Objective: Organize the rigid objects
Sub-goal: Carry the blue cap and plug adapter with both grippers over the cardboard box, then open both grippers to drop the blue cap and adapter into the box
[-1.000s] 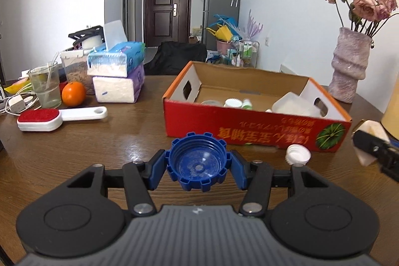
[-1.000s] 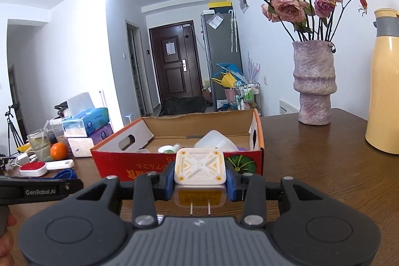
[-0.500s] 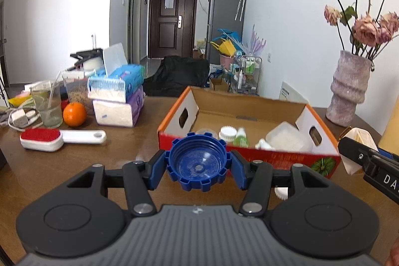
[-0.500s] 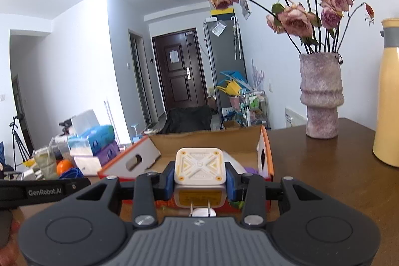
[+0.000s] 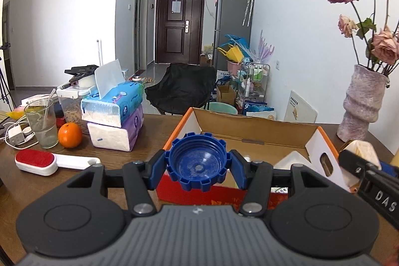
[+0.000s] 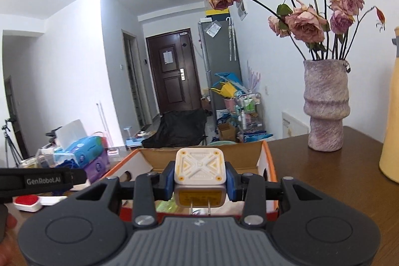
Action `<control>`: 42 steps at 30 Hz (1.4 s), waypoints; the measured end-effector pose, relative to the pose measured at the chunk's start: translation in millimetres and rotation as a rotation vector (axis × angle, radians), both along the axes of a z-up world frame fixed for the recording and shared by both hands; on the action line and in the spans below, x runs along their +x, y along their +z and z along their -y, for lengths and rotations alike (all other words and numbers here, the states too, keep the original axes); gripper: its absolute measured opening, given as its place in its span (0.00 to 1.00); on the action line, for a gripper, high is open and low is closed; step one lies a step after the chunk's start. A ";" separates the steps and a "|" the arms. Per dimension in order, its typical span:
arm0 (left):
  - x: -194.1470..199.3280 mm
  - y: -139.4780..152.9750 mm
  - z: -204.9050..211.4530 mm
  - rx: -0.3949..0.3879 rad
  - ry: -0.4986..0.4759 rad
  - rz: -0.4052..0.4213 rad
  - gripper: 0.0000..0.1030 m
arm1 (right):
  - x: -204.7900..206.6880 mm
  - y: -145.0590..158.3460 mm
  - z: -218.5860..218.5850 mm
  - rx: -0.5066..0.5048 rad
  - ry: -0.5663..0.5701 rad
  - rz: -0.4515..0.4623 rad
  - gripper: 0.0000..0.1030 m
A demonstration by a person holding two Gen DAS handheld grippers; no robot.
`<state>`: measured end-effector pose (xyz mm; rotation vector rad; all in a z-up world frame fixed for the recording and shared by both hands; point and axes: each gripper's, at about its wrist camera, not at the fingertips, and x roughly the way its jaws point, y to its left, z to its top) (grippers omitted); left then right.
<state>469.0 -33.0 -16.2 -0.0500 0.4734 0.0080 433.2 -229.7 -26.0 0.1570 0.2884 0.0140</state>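
My left gripper [image 5: 198, 167] is shut on a blue ridged bottle cap [image 5: 198, 165], held above the near left wall of the red-orange cardboard box [image 5: 249, 127]. My right gripper [image 6: 200, 178] is shut on a white and yellow plug adapter [image 6: 200, 170] with two prongs pointing down, held over the near edge of the same box [image 6: 268, 161]. The right gripper with the adapter also shows at the right edge of the left wrist view [image 5: 361, 161]. A white container [image 5: 291, 161] lies inside the box.
On the brown table [image 5: 139, 133] stand stacked tissue packs [image 5: 114, 116], an orange [image 5: 70, 138], a glass with a straw [image 5: 43, 124] and a red lint brush [image 5: 42, 161]. A purple vase with dried roses [image 6: 325, 104] and a yellow jug [image 6: 391, 129] stand right.
Both grippers have risen and moved forward toward the box, still holding the cap and the adapter. The white cap in front of the box is now out of sight.
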 end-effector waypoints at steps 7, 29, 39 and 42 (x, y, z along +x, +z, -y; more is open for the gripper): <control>31.4 -4.4 -2.3 0.005 0.011 -0.042 0.54 | 23.9 5.6 4.3 0.000 -0.006 -0.001 0.37; 107.9 -13.1 23.2 0.066 0.014 -0.113 0.54 | 90.2 -9.3 19.2 0.033 0.001 -0.083 0.37; 127.6 -36.3 31.2 0.068 0.006 -0.147 0.54 | 111.4 -25.1 24.9 0.047 0.009 -0.137 0.37; 127.9 -40.4 30.8 0.060 0.007 -0.148 0.54 | 115.7 -30.6 28.0 0.051 0.017 -0.145 0.37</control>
